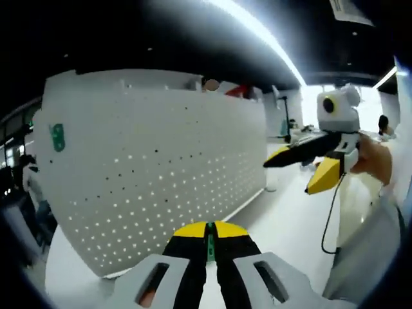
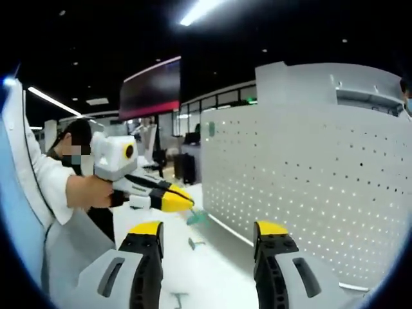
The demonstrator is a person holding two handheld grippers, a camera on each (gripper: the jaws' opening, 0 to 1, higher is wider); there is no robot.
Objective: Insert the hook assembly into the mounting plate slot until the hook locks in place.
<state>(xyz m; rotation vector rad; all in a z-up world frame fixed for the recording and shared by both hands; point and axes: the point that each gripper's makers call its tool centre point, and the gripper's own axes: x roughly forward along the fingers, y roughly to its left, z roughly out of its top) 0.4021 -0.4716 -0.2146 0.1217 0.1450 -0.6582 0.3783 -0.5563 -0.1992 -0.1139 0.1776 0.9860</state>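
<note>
The white perforated mounting plate [image 1: 161, 167] stands upright on the table; in the right gripper view it rises on the right [image 2: 309, 187]. My left gripper [image 1: 210, 230] is shut on a small green hook assembly [image 1: 210, 246], short of the plate. From the right gripper view, the left gripper [image 2: 180, 199] comes in from the left with the green hook [image 2: 197, 217] at its yellow tips. My right gripper [image 2: 209, 230] is open with nothing between its fingers. It hovers at the right of the left gripper view [image 1: 299, 170], apart from the plate.
A green piece [image 1: 58, 137] hangs near the plate's upper far corner, also visible in the other view [image 2: 211, 129]. Two small loose parts [image 2: 195, 243] lie on the white table [image 2: 212, 277]. A person in a white sleeve [image 2: 45, 187] holds the grippers. Office desks stand behind.
</note>
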